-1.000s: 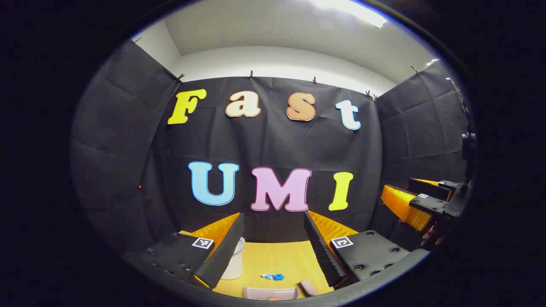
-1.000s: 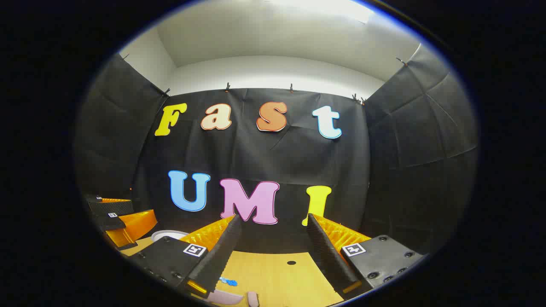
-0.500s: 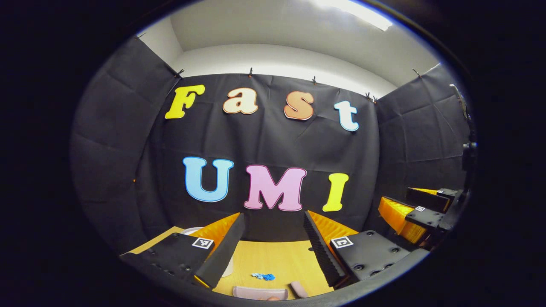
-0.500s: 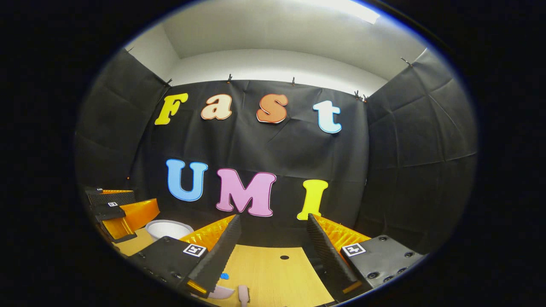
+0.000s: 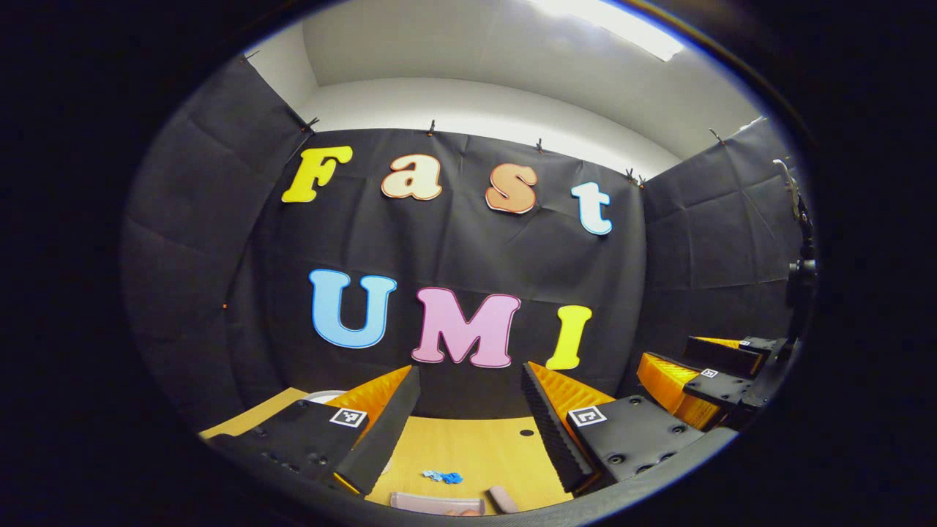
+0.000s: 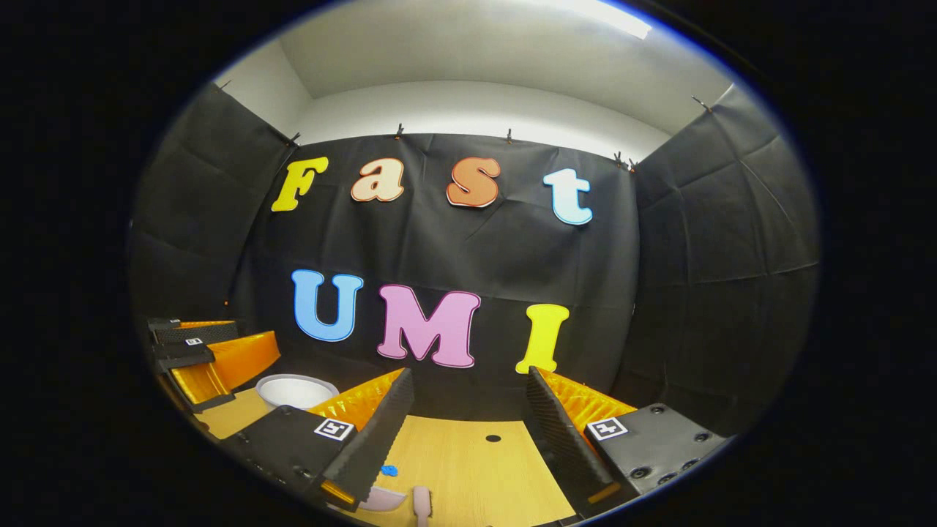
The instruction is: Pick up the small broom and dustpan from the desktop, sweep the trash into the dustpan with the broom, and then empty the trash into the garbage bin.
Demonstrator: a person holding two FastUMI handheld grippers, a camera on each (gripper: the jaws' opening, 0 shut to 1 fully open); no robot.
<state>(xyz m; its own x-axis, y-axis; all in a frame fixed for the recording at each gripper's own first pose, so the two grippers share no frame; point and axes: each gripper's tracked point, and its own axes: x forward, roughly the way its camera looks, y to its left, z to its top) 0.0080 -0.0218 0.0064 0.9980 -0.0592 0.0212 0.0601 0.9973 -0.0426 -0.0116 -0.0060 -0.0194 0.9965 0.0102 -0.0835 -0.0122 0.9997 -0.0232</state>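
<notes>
My left gripper (image 5: 468,375) is held above the wooden desktop (image 5: 483,446), open, with nothing between its fingers. Below it, at the near edge, lie the blue trash scrap (image 5: 443,477), the pink dustpan (image 5: 437,503) and the pink end of the small broom (image 5: 503,499). The white garbage bin (image 5: 322,396) peeks out behind the left finger. My right gripper (image 6: 468,375) is also open and empty above the desktop (image 6: 476,468). Its view has the trash (image 6: 389,471), dustpan (image 6: 384,499) and broom (image 6: 422,505) low down, and the bin (image 6: 296,390) at left.
A small dark hole (image 6: 493,438) marks the desktop. Black cloth walls close the booth at the back and both sides. The right gripper (image 5: 688,366) hangs at the far right of the left gripper view. The left gripper (image 6: 201,351) hangs at the far left of the right gripper view.
Both grippers have shifted a little with jaws still open. The bin has come into fuller sight in the right gripper view. Trash, dustpan and broom slid lower-left in the left gripper view.
</notes>
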